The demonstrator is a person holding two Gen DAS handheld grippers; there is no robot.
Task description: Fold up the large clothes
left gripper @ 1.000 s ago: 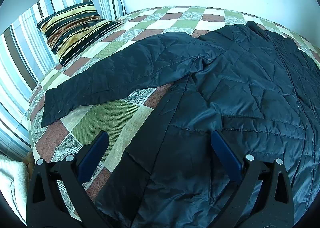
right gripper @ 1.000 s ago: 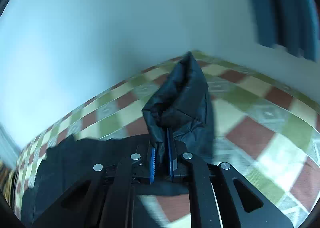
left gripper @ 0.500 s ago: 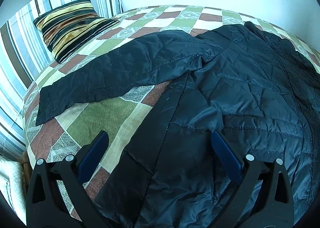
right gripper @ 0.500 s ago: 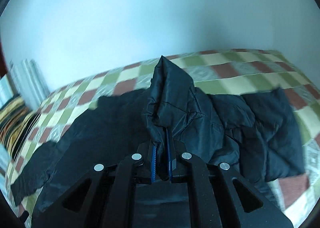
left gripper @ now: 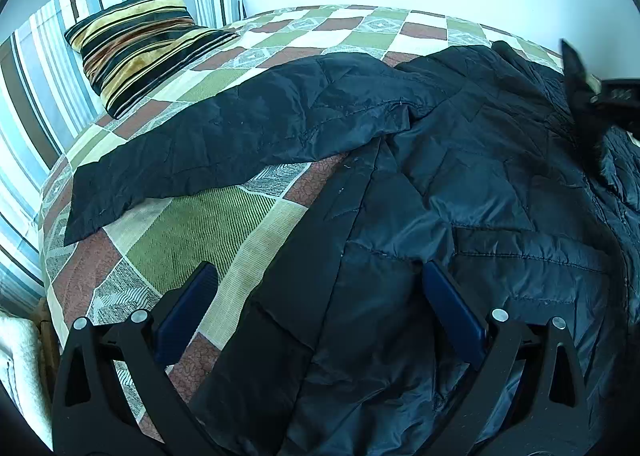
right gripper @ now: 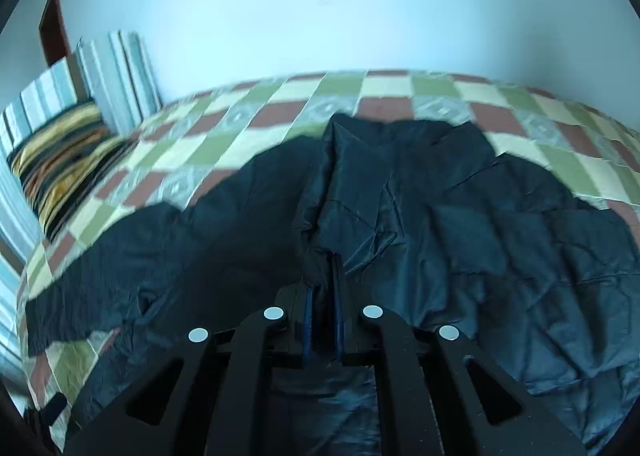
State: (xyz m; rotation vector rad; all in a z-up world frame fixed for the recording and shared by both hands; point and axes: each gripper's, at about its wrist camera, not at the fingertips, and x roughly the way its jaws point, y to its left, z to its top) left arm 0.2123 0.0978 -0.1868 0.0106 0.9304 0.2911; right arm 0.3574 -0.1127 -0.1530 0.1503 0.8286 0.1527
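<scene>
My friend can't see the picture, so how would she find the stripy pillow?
Find the bed with the checked green, brown and cream cover. At its head end, against the blue-striped cushions, leans the pillow. It alone has shiny yellow, black and brown stripes, and it lies apart from the dark jacket.

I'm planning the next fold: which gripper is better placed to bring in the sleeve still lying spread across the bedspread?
Probably left. The left gripper is open above the jacket hem, nearest the outstretched sleeve. The right gripper is shut on the other sleeve.
</scene>
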